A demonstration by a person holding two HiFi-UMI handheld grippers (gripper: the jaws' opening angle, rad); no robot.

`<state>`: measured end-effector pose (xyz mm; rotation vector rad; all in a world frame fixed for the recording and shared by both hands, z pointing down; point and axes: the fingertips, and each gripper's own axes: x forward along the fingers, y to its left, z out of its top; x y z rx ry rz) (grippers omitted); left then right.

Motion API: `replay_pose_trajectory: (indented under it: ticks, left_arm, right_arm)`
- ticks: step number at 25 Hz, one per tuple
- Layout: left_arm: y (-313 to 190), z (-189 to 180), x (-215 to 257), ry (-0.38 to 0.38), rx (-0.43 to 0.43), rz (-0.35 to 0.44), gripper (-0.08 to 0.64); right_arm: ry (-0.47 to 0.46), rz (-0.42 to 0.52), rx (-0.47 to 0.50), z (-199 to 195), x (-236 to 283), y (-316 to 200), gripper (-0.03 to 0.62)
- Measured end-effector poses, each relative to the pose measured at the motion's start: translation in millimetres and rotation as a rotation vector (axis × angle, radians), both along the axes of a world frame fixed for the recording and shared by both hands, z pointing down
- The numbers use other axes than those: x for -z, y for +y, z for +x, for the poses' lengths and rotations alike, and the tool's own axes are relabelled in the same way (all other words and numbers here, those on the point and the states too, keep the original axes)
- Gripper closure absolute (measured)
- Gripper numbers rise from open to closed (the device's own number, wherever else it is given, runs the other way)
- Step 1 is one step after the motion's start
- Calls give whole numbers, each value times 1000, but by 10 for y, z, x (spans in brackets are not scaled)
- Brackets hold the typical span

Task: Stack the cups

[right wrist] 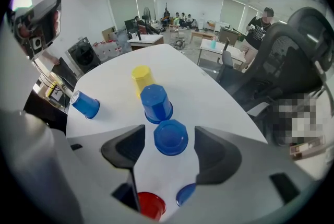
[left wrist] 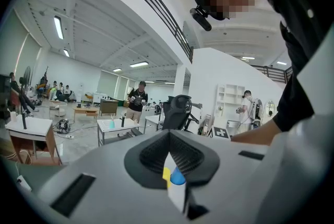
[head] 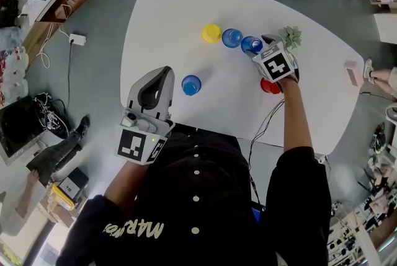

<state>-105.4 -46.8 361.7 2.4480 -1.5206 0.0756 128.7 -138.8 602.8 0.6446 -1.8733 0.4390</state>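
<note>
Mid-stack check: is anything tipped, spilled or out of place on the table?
Nothing is tipped or spilled. The only oddity: one blue cup stands alone, apart from the row of cups, nearer the left claw.

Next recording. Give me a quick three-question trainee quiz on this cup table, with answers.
1. True or false: the left gripper holds a cup.
2. Fill in: the cup standing between the right gripper's open jaws is ____.
3. Which cup is nearest the left gripper? A yellow cup; B red cup; C lone blue cup.
Key: 1 false, its jaws are together and empty. 2 blue, untouched. 3 C.
</note>
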Motion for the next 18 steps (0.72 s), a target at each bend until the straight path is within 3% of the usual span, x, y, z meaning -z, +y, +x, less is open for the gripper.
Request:
replay_pose_trajectory:
  ticks: [9, 18]
  left_arm:
    - [21, 60, 97, 8, -23, 27, 549]
    - [57, 174, 193, 13, -49, 48, 549]
  right_arm:
    - [-42, 24, -16, 274, 450, 509, 286]
    - [33, -59, -26, 798, 273, 1266, 262]
